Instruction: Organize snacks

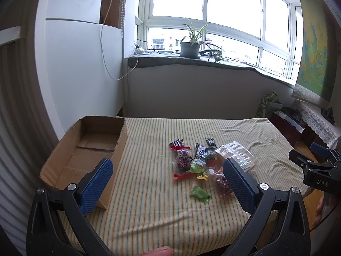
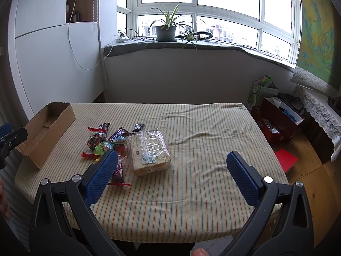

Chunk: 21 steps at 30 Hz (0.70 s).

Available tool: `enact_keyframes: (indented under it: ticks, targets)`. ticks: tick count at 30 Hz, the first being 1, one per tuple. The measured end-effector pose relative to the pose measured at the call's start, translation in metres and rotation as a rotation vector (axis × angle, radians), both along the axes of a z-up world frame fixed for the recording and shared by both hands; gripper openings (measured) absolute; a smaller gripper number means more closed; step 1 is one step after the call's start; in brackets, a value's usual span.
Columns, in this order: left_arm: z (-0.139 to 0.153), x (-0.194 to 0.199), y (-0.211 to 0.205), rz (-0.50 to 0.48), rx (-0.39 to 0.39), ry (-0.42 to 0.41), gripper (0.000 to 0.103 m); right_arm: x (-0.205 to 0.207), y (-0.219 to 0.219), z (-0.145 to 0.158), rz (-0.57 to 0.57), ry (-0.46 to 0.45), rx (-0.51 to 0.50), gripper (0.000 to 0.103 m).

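left gripper (image 1: 168, 170): jaws stood wide apart and held nothing, hovering above the near part of the worktop between the box and the snack pile.
right gripper (image 2: 172, 172): jaws also spread wide and empty, above the near middle of the worktop, to the right of the pile.
worktop (image 2: 213, 128): covered by a striped cloth, wrinkled toward the right.
cardboard box (image 1: 85, 147): open-topped and empty, it lay at the left edge of the worktop.
snacks (image 1: 198, 160): a loose pile near the centre, apart from the box.
snickers bar (image 2: 116, 135): at the back of the pile, touching other wrappers.
clear bag of bread (image 2: 149, 151): on the right side of the pile, just beside the small candies.
green candy (image 1: 200, 194): lay by itself just in front of the pile.
potted plant (image 2: 166, 28): on the windowsill behind.
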<state>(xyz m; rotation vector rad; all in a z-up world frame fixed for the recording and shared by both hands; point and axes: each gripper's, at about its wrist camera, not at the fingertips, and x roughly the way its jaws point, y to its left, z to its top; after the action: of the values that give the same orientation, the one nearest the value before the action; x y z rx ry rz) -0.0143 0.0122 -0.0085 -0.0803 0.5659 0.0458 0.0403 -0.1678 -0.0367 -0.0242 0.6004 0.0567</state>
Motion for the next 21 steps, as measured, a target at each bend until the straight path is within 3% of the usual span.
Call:
enact_keyframes:
  ticks: [21]
  targets:
    - [-0.0005,-0.002,-0.0006,-0.001,0.0,0.001,0.103,-0.0009,0.0003,-0.0042,-0.001,0.01,-0.002,0.103]
